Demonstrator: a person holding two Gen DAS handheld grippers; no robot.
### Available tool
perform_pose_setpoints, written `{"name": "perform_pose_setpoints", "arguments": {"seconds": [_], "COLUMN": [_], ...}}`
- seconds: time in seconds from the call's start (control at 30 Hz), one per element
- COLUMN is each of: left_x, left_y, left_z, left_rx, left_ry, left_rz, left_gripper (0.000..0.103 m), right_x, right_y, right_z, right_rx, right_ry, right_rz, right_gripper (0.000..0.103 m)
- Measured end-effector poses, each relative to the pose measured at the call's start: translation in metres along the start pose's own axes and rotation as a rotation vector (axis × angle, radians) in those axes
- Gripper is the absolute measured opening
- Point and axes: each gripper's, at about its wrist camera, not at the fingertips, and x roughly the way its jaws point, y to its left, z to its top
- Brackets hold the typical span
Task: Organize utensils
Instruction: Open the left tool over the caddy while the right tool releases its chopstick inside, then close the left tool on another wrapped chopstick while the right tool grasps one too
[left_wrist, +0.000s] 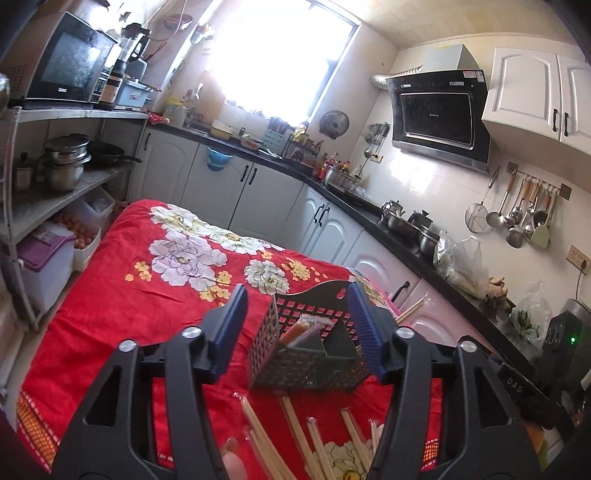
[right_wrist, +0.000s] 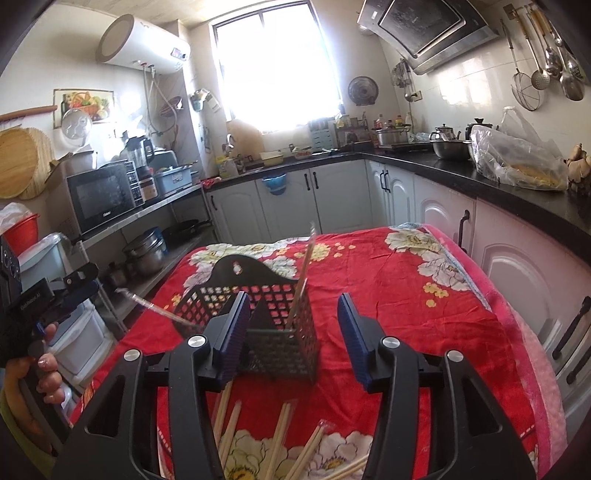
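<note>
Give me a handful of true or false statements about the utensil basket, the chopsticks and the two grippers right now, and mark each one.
1. The basket stands on a red floral cloth. True.
2. The basket is white. False: it is dark latticed plastic.
3. Loose wrapped chopsticks lie on the cloth in front of the basket. True.
4. The right gripper is clamped on a chopstick. False: its jaws stand open, nothing between the pads.
5. The left gripper has open jaws. True.
6. The basket is empty. False: one chopstick stands in it.
</note>
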Motion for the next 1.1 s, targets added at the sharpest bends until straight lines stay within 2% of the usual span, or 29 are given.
{"name": "perform_pose_setpoints", "arguments": {"seconds": [0.1,0.33,0.5,0.73,1.1], "left_x": [-0.009,-0.025,-0.032,-0.036,-0.036], "left_y": [0.001,0.005,0.011,0.018,0.034], "left_z": [-0.005,-0.02,-0.034,-0.049,-0.071], "left_rx": [-0.01,-0.009,-0.033,-0.044,-0.075], "left_ry": [-0.005,0.007,0.029,0.064,0.126], "left_rz": [-0.002,0.022,0.035,0.049,0.086], "left_gripper": [0.057,0.077,0.087,0.092,0.092], "right_x": [-0.004,-0.01,-0.011,-0.01,0.004], "right_y": [0.006,0.016,0.022,0.032,0.054], "right_z": [-0.007,-0.025,-0.035,-0.046,-0.062], "right_rx": [-0.01,-0.037,-0.048,-0.072,-0.128], "right_ry": [0.01,0.041,0.065,0.098,0.171], "right_rz": [0.016,0.035,0.049,0.069,0.106], "right_gripper": [0.053,0.057,0.06,0.061,0.061]}}
